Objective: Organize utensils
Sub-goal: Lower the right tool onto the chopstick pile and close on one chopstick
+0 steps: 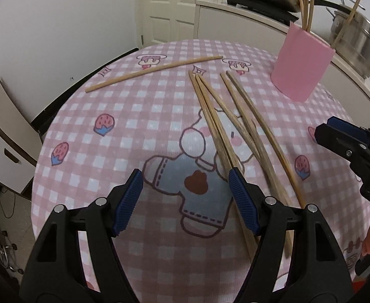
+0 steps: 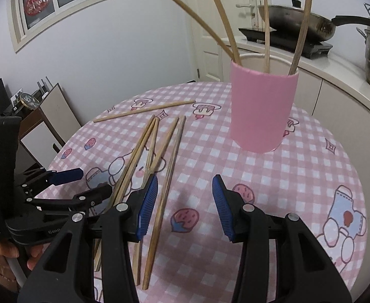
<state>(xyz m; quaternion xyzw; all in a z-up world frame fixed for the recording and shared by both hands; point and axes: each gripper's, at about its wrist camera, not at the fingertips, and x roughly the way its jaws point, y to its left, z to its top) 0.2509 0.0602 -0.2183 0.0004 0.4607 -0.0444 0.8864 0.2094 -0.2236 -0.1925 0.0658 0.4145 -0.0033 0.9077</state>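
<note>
Hovering over a crowded pile, both sets of jaws empty

Left gripper (image 1: 186, 199) wide apart, nothing held; its right pad sits over the loose chopsticks (image 1: 225, 136). Right gripper (image 2: 185, 207) half apart, empty, the same bundle just to its left. Risk, as I judge it: sticks overlap, so closing may catch two or roll one off. Single chopstick (image 1: 154, 70) lies farther ahead. Pink cup (image 2: 262, 111), ahead of the right gripper, holds four upright chopsticks (image 2: 267, 38).

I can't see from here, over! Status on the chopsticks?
Left hand-held gripper open, empty; right hand-held gripper open, empty. Four chopsticks in pink cup. Loose bunch plus one stray chopstick on table. Nothing blocking.
</note>
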